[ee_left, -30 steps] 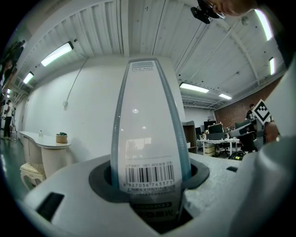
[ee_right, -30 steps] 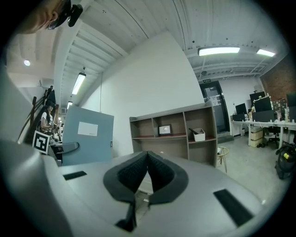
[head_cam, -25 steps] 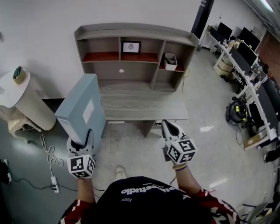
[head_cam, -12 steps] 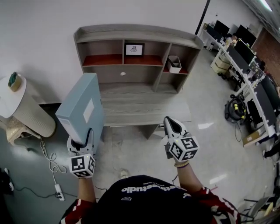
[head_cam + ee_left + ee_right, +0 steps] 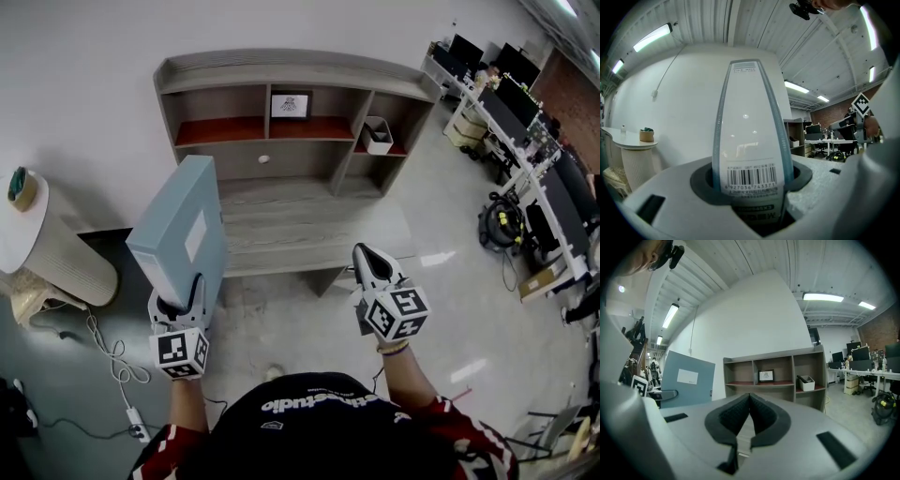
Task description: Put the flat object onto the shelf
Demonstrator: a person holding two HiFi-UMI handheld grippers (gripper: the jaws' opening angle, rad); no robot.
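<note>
The left gripper (image 5: 178, 302) pinches the blue box (image 5: 181, 236) upright at centre left, short of the shelf (image 5: 291, 64) at the top; best tip it flat before sliding in, while the right gripper (image 5: 368, 258), pressed together and empty, steadies it.

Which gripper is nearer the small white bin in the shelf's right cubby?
Right. In the head view the right gripper, shut and empty, is almost directly below the white bin; the left gripper, clamping the flat grey-blue box, is further off, down-left.
</note>
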